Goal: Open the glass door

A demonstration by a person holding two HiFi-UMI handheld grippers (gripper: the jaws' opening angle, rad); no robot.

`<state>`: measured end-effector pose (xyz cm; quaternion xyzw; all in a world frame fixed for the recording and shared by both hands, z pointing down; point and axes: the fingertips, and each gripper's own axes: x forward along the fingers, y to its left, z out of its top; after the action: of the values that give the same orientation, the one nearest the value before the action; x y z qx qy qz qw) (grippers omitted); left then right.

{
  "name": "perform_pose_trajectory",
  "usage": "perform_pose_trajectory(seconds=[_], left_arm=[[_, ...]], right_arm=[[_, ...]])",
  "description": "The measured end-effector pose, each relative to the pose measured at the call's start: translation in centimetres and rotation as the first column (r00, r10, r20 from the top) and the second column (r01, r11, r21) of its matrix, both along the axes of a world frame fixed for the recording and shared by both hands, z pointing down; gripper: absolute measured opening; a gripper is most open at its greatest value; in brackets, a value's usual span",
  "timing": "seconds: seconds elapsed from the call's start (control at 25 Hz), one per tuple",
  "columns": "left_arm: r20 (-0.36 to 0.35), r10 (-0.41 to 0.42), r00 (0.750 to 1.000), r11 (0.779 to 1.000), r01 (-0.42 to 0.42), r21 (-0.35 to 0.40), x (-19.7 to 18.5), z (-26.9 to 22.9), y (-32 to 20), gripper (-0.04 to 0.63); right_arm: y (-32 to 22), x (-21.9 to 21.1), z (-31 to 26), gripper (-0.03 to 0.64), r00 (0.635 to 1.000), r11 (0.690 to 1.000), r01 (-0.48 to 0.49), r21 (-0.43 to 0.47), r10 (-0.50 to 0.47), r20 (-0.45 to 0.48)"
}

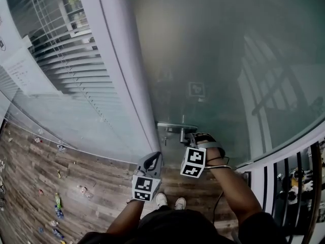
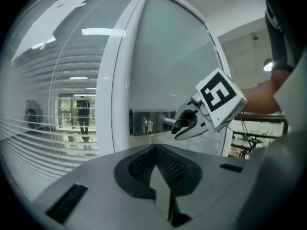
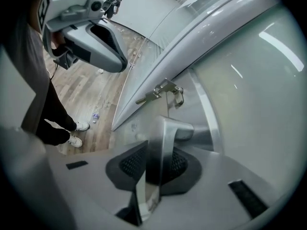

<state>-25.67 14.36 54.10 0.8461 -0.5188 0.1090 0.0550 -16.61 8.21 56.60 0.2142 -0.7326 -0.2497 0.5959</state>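
Note:
The frosted glass door (image 1: 218, 55) fills the head view, with a steel lock plate (image 1: 175, 125) and lever handle (image 1: 184, 134) at its left edge. My right gripper (image 1: 191, 138) is at the lever, and in the right gripper view the steel handle (image 3: 173, 128) stands between the jaws of that gripper (image 3: 154, 163), which grip it. From the left gripper view I see the right gripper (image 2: 185, 123) closed round the handle (image 2: 169, 121), beside a key (image 2: 149, 127) in the lock. My left gripper (image 1: 151, 162) hangs shut and empty just left of the handle, short of the door.
A white door frame (image 1: 119, 70) runs beside the lock edge, with a glass wall and blinds (image 1: 66, 60) to its left. Wood floor (image 1: 61, 182) lies below, and the person's shoes (image 1: 170, 201) are close to the door. A railing (image 1: 299, 182) stands at the right.

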Motion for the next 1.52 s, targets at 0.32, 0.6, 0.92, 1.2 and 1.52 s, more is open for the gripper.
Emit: perform_pose_trajectory(seconds=[0.32, 0.6, 0.92, 1.2, 1.52], left_arm=[[0.045, 0.03, 0.999, 0.999, -0.032, 0.037, 0.4, -0.2, -1.1, 0.003], [0.006, 0.026, 1.0, 1.0, -0.026, 0.001, 1.2, 1.0, -1.0, 0.003], [-0.061, -0.009, 0.998, 0.998, 0.005, -0.065, 0.3, 0.3, -2.4, 0.003], [-0.069, 0.013, 0.998, 0.997, -0.018, -0.071, 0.1, 1.1, -4.0, 0.003], [-0.071, 0.056, 0.996, 0.998, -0.056, 0.0, 2.9, -1.3, -6.4, 0.003]], right_arm=[[-0.8, -0.4, 0.4, 0.015, 0.999, 0.999, -0.014, 0.04, 0.012, 0.042], [0.0, -0.4, 1.8, 0.014, 0.973, 0.999, -0.029, 0.031, 0.021, 0.232], [-1.4, -2.5, 1.6, 0.014, 0.888, 0.997, -0.075, -0.01, 0.071, 0.455], [-4.3, -3.7, 3.0, 0.014, 0.874, 0.997, -0.079, -0.024, 0.081, 0.48], [-9.3, -3.1, 1.4, 0.014, 0.841, 0.992, -0.088, -0.094, 0.124, 0.526]])
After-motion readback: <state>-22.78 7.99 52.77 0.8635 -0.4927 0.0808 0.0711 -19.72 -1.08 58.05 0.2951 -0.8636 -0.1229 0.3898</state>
